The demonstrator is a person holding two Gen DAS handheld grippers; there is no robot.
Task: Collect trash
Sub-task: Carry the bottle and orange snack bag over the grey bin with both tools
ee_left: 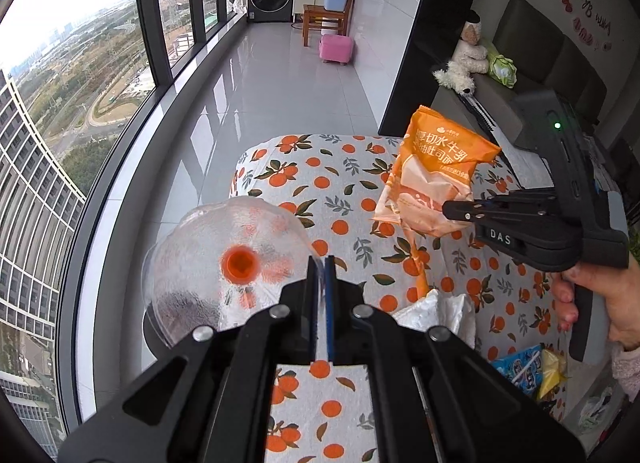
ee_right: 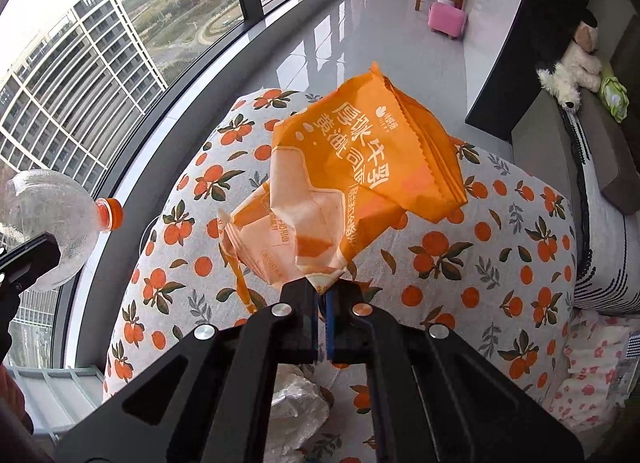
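The left gripper [ee_left: 320, 263] is clenching the thin edge of a crushed clear plastic bottle [ee_left: 224, 263], its jaws pressed nearly together on the plastic. The bottle is hanging out past the left edge of the orange-patterned cloth [ee_left: 320, 191], its orange cap [ee_left: 239, 263] pointing straight back at the camera. In the right wrist view the same bottle [ee_right: 48, 219] is sitting at the far left, over the dark window sill.

The right gripper [ee_right: 323, 287] is grasping an orange bread wrapper [ee_right: 360, 171] by its lower corner, jaws squeezed together on the film. The wrapper is standing up clear of the cloth [ee_right: 500, 263], with nothing touching it but the pads. From the left wrist view, the wrapper [ee_left: 436, 179] is hanging above the cloth's right half, with the right gripper [ee_left: 450, 210] coming in from the right and a hand [ee_left: 588, 303] wrapped around its handle.

A crumpled white bag [ee_left: 440, 311] is lying on the cloth just beyond the left gripper (it is showing again under the right gripper [ee_right: 296, 403]). A blue packet [ee_left: 520, 371] and a yellow packet [ee_left: 554, 371] are resting by the cloth's right edge.

Beyond the cloth's far edge, the glossy tiled floor [ee_left: 288, 75] is running wide and open along the windows to a pink stool [ee_left: 337, 47] and a wooden chair [ee_left: 328, 15].
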